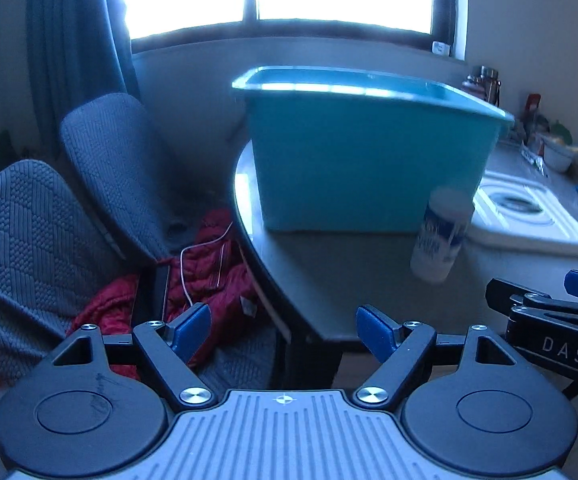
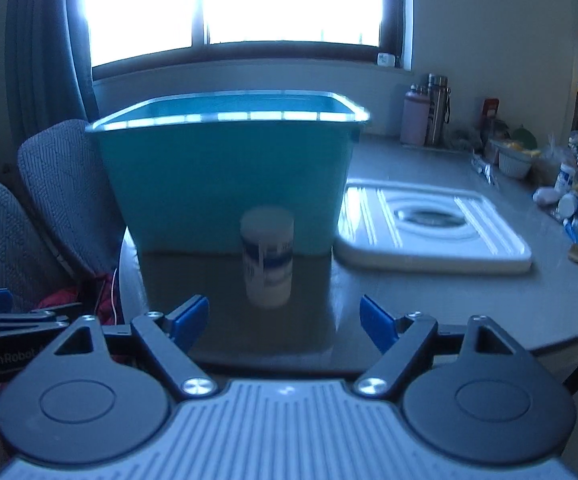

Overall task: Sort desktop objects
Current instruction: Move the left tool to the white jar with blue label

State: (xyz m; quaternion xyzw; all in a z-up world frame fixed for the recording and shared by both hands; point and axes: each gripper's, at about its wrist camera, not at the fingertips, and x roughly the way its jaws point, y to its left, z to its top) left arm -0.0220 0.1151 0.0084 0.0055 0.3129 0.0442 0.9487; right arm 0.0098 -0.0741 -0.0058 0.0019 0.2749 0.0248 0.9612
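Right wrist view has the right tool (image 2: pixel 283 322) spread wide with nothing in it, aimed straight at a white bottle (image 2: pixel 267 256) with a blue label, standing upright on the grey surface (image 2: pixel 469 300) just in front of a teal bin (image 2: pixel 225 176). A white lid (image 2: pixel 433 224) lies beside the bin. Left tool (image 1: pixel 283 334) is wide open too, empty, over the surface's edge near a red jacket (image 1: pixel 209 264).

Each hand-held gripper (image 1: pixel 283 334) (image 2: pixel 285 326) has black linkage arms with silver screws, blue finger pads (image 1: pixel 191 330), round black discs and a ribbed grey base.
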